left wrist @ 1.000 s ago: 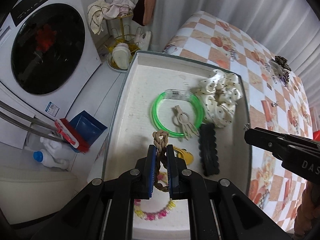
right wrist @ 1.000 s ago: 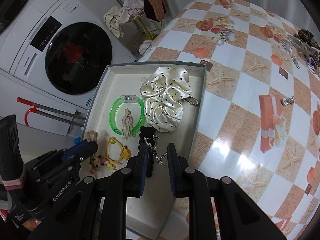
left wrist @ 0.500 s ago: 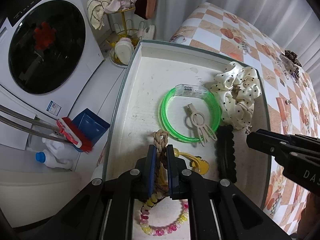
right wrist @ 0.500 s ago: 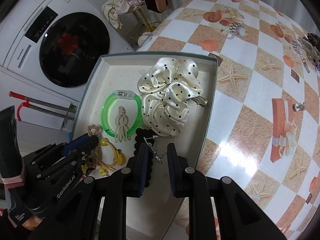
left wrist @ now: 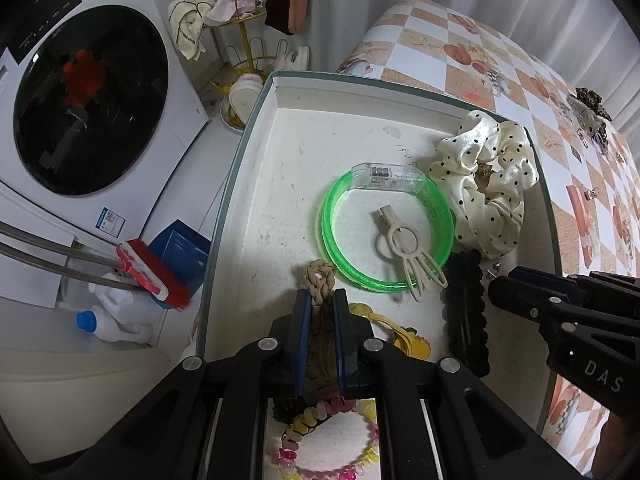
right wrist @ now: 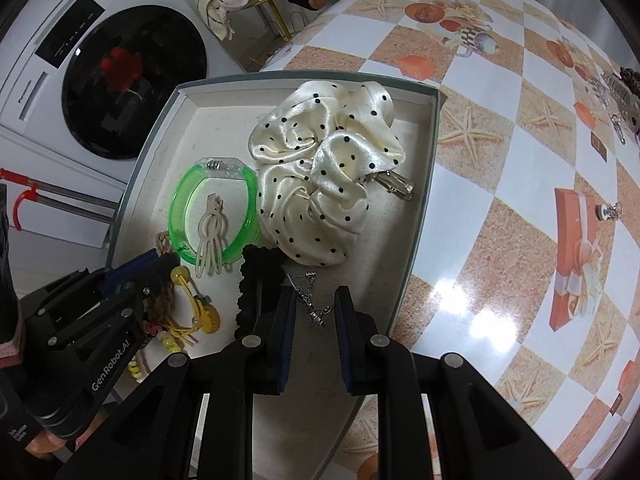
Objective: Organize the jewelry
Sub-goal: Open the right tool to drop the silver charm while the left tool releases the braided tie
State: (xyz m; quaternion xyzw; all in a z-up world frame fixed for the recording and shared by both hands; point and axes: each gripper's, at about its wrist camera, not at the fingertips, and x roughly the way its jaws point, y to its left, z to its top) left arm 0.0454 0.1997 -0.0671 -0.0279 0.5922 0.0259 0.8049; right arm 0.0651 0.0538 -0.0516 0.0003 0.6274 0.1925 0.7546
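Note:
A shallow white box (left wrist: pixel 280 160) (right wrist: pixel 424 216) on the table edge holds a green bangle (left wrist: pixel 332 240) (right wrist: pixel 176 216), a beige hair clip (left wrist: pixel 400 240), a dotted cream scrunchie (left wrist: pixel 488 184) (right wrist: pixel 320 176), a black scrunchie (left wrist: pixel 466 312) (right wrist: pixel 256 280), a yellow hair tie (right wrist: pixel 200 312) and a bead bracelet (left wrist: pixel 332 456). My left gripper (left wrist: pixel 320 300) (right wrist: pixel 160 260) is shut on a brown braided band (left wrist: pixel 319 280), low over the box floor. My right gripper (right wrist: pixel 314 300) (left wrist: pixel 496 284) is open; a silver chain earring (right wrist: pixel 310 300) shows between its fingers, over the box's near side.
A washing machine (left wrist: pixel 80 100) and a gold rack (left wrist: pixel 240 40) stand beyond the box. A broom and dustpan (left wrist: pixel 168 272) lie on the floor. More jewelry (right wrist: pixel 620 96) lies far right on the checkered tablecloth (right wrist: pixel 520 160), with a small earring (right wrist: pixel 608 212) nearer.
My left gripper has moved down and forward with the braided band, closer to the box floor. My right gripper has come nearer to the box, still open around the chain.

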